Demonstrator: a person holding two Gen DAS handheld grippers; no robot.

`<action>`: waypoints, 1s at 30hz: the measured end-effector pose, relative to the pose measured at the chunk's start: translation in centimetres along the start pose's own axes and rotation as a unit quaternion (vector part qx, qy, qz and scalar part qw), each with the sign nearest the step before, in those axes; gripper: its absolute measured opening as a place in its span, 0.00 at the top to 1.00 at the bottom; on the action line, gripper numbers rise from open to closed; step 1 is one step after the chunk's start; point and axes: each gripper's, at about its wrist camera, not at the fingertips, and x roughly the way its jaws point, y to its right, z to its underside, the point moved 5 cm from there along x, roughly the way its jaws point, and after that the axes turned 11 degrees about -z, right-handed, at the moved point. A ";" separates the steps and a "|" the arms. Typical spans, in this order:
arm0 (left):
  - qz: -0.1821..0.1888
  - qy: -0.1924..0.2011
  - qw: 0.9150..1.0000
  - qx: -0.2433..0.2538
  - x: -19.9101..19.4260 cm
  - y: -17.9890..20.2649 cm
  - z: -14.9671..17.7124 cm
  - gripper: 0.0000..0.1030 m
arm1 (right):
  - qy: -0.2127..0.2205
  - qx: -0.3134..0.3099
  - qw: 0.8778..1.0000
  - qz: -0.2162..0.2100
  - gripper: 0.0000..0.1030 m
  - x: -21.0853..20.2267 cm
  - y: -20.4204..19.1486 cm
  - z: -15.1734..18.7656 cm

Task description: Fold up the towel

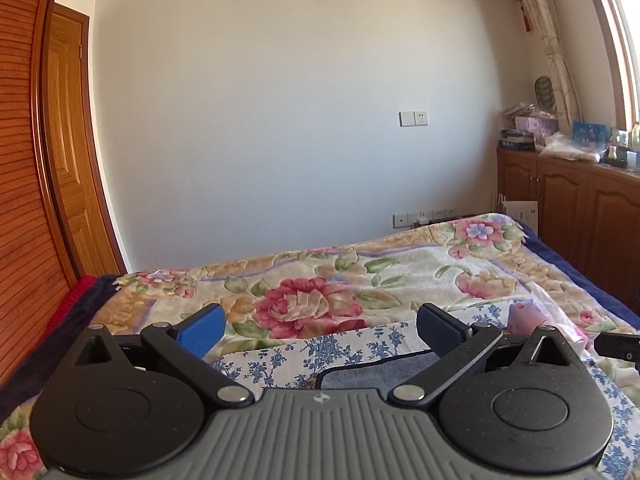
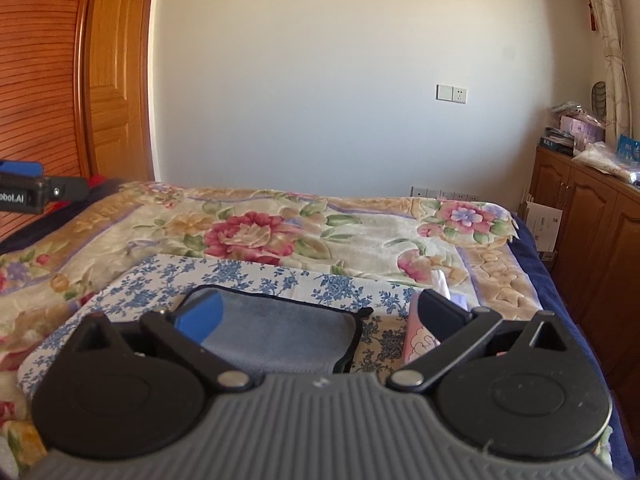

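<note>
The grey soft towel with dark border (image 2: 276,332) lies flat on the blue-flowered white cloth (image 2: 160,276) on the bed, just ahead of the right tool (image 2: 320,312), which is wide open and empty; the left tool (image 1: 320,328), also open and empty, has it to its right

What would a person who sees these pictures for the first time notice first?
Most likely the floral blanket with large red and pink flowers, which covers the bed across the middle of both views. On it lies a blue-flowered white cloth, and on that a grey-blue towel with a dark edge, lying flat just ahead of the right gripper. Both the right and the left gripper are open and hold nothing.
</note>
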 end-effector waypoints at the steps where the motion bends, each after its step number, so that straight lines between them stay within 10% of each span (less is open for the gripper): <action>1: 0.000 0.003 1.000 0.000 -0.6 -0.1 0.0 0.00 | 0.001 0.001 1.000 -0.001 0.00 -0.4 -0.1 0.1; 30: -0.017 0.001 1.000 -0.008 -9.6 -2.3 4.5 0.00 | -0.001 0.006 1.000 0.005 0.00 -6.5 -2.2 4.5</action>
